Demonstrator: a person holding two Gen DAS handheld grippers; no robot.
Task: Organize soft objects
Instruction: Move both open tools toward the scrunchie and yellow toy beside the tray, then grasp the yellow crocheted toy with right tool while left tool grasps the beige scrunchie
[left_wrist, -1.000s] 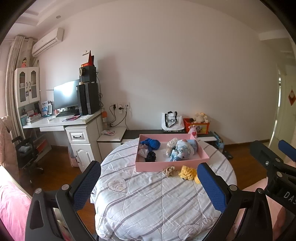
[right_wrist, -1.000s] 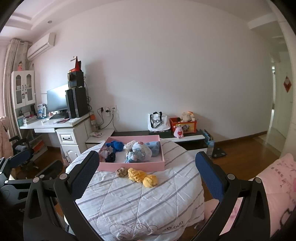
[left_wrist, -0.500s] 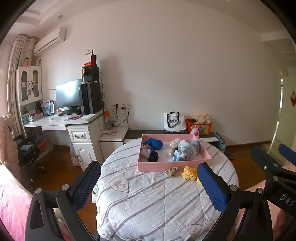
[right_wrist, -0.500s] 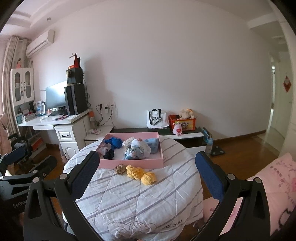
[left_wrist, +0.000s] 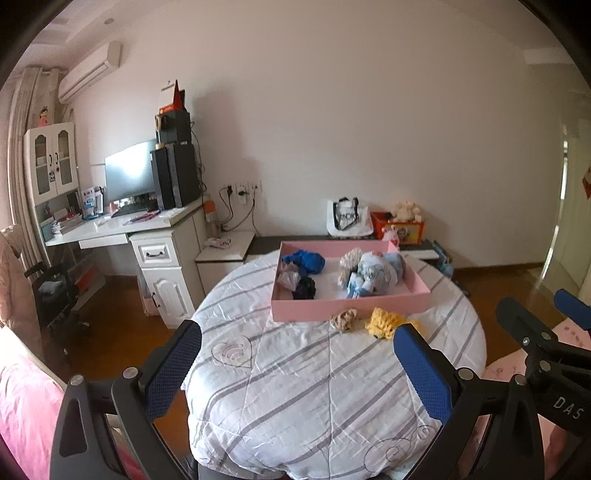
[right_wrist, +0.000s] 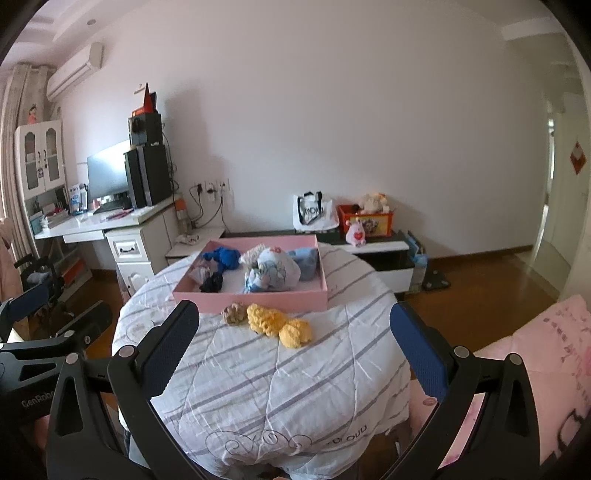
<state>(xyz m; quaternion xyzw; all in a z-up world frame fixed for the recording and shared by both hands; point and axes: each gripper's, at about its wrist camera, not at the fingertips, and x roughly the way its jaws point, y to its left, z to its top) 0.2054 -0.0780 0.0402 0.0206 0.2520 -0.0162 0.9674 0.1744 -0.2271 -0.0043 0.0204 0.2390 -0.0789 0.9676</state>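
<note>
Both grippers, left gripper (left_wrist: 295, 369) and right gripper (right_wrist: 295, 352), hang wide open and empty over the striped quilted table (right_wrist: 258, 387); beyond, yellow knitted pieces (right_wrist: 277, 325) lie before the pink tray (right_wrist: 258, 299), best pinched low, mid-bundle.

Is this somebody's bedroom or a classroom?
Most likely a room in someone's home, perhaps a bedroom or study. There is a white desk with a dark computer monitor, a white wall air conditioner, and a round table under a grey-striped white quilt holding a pink cardboard tray of soft toys.
</note>
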